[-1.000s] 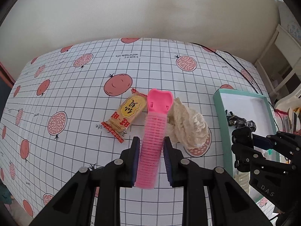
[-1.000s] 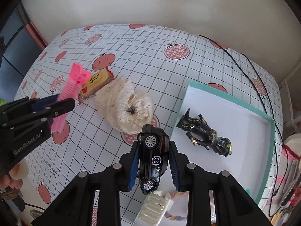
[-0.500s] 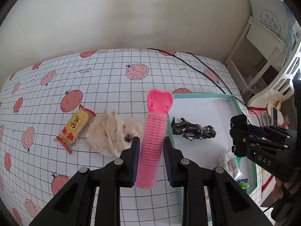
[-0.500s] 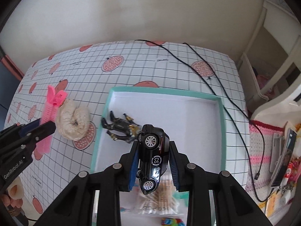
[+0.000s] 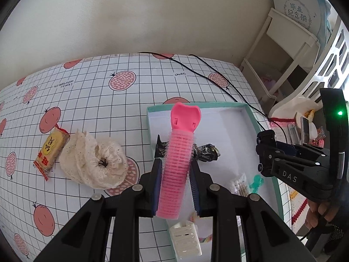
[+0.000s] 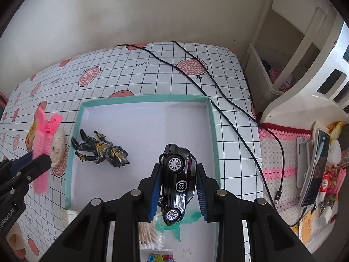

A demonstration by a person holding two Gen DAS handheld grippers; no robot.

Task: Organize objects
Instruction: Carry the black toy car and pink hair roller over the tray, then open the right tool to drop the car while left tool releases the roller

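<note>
left gripper (image 5: 174, 172) clamps pink hair roller (image 5: 177, 166) | right gripper (image 6: 177, 185) clamps black toy car (image 6: 176, 185) over teal-rimmed box (image 6: 148, 97)

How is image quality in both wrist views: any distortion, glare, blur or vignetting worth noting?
Left wrist view: strong fisheye bowing of the tablecloth grid, dark corner vignette; pink hair roller sharp, soft daylight, faint shadows. Right wrist view: same barrel distortion and vignette; small highlights on the black toy car; teal-rimmed box evenly lit; no visible motion blur.
</note>
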